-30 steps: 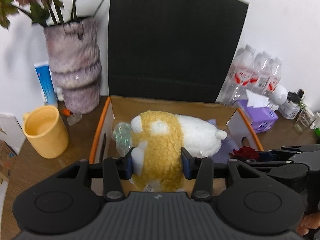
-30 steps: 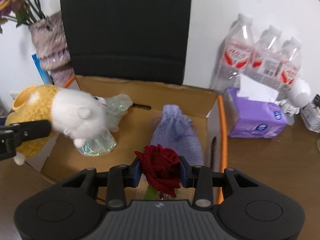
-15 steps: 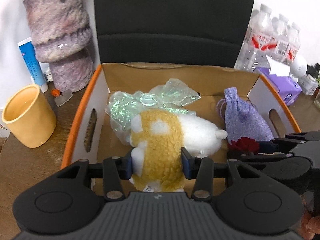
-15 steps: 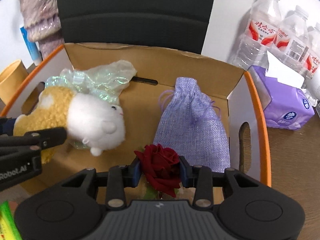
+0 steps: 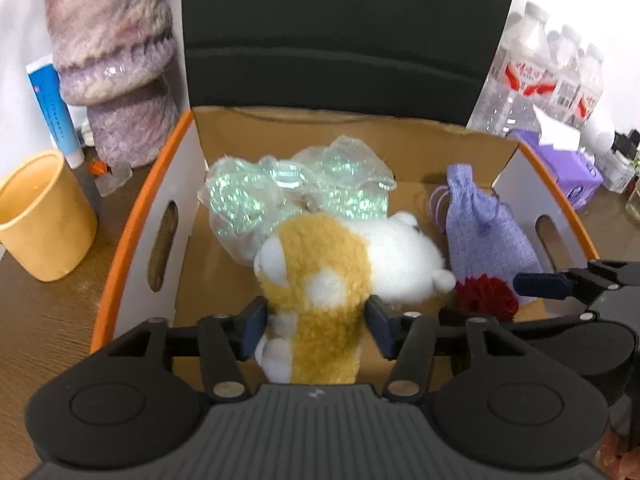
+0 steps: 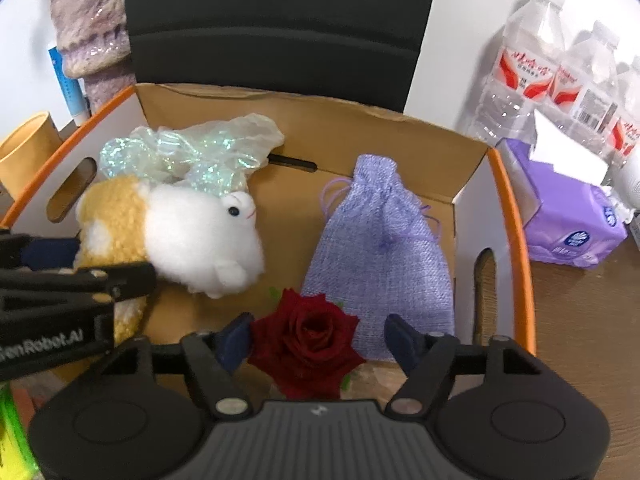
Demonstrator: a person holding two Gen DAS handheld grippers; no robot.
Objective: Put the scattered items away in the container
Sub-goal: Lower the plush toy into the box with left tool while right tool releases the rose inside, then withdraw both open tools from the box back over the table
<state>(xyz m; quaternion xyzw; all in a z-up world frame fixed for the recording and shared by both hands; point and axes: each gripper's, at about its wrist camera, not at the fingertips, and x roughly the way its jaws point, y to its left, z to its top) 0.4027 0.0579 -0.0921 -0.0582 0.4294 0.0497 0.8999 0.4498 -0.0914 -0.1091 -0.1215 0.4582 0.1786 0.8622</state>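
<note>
- Left gripper [image 5: 316,330]: jaws parted wide, blue pads beside the yellow rear of the plush toy [image 5: 340,276] with small gaps each side, not squeezing. Toy lies inside the box, white head toward far right.
- Right gripper [image 6: 318,338]: jaws spread wide, red rose [image 6: 306,334] between them; left pad just beside the petals, right pad well clear. Rose sits low in the box at the near edge, bloom facing up; cannot tell if it rests on the floor.
- In left wrist view the right gripper [image 5: 496,300] shows at right, rose [image 5: 486,298] just beside the toy's head.
- Cardboard box [image 6: 516,200]: orange rim, white side walls with handle slots, brown floor.
- Purple drawstring pouch [image 6: 380,248] lies flat on the floor, right half, just behind the rose.
- Iridescent plastic wrap [image 6: 192,152] bunched at the far left corner, toy's back touching it.
- Outside the box, left: yellow cup [image 5: 38,216], fuzzy purple vase [image 5: 112,60], blue-white tube [image 5: 54,112].
- Outside, right: purple tissue pack [image 6: 568,216], water bottles [image 6: 532,64] behind it.
- Black panel [image 5: 344,36] stands behind the box.
- All on a brown wooden table [image 6: 592,320].
</note>
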